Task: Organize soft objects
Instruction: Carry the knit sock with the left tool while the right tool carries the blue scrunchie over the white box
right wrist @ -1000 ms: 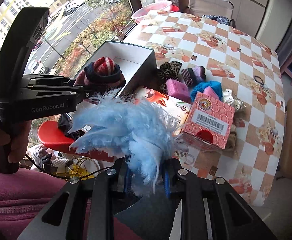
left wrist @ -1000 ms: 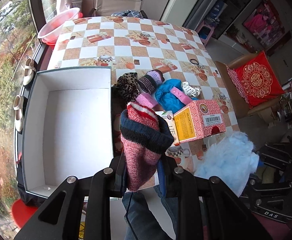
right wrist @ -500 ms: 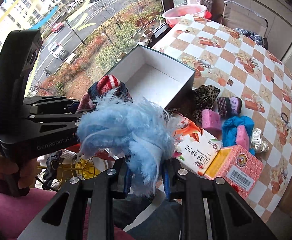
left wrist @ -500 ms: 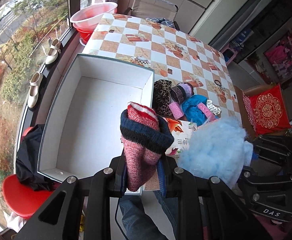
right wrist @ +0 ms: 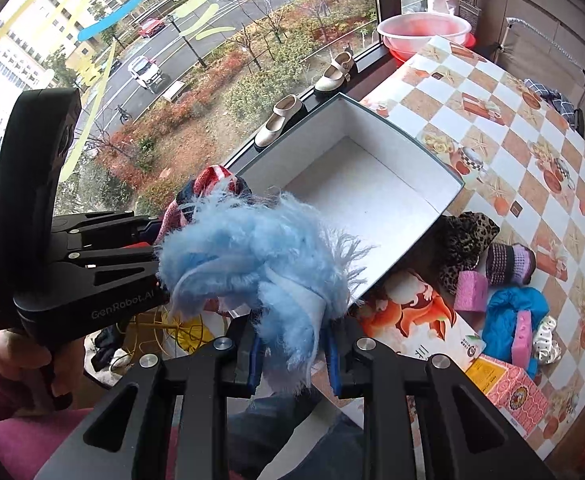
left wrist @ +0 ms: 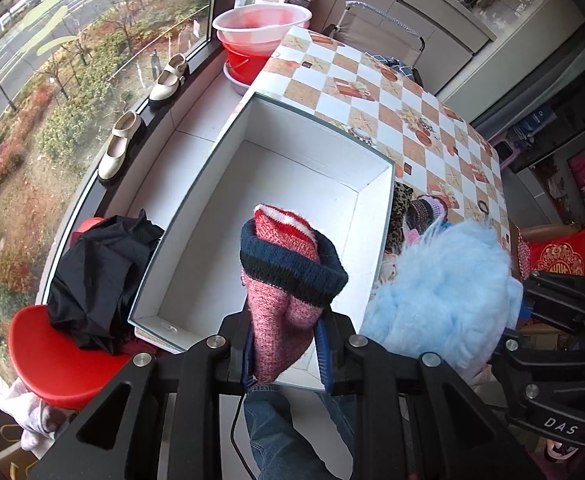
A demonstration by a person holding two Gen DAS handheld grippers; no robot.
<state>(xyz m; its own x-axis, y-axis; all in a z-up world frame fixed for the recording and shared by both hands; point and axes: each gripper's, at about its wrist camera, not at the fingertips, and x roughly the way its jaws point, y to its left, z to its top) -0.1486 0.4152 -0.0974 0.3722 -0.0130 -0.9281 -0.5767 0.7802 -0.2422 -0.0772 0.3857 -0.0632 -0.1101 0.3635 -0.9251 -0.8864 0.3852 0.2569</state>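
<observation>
Your left gripper point(left wrist: 284, 354) is clamped on a pink knit hat point(left wrist: 288, 276), held above the white box point(left wrist: 376, 236). Your right gripper point(right wrist: 292, 356) is clamped on a pale blue fluffy item point(right wrist: 252, 256), apparently over the box's near edge.

open white cardboard box point(left wrist: 252, 184) on checkered table point(left wrist: 372, 108) | red-and-navy knit hat point(left wrist: 288, 280) above box | fluffy light-blue item point(left wrist: 440, 296) right of box
</observation>
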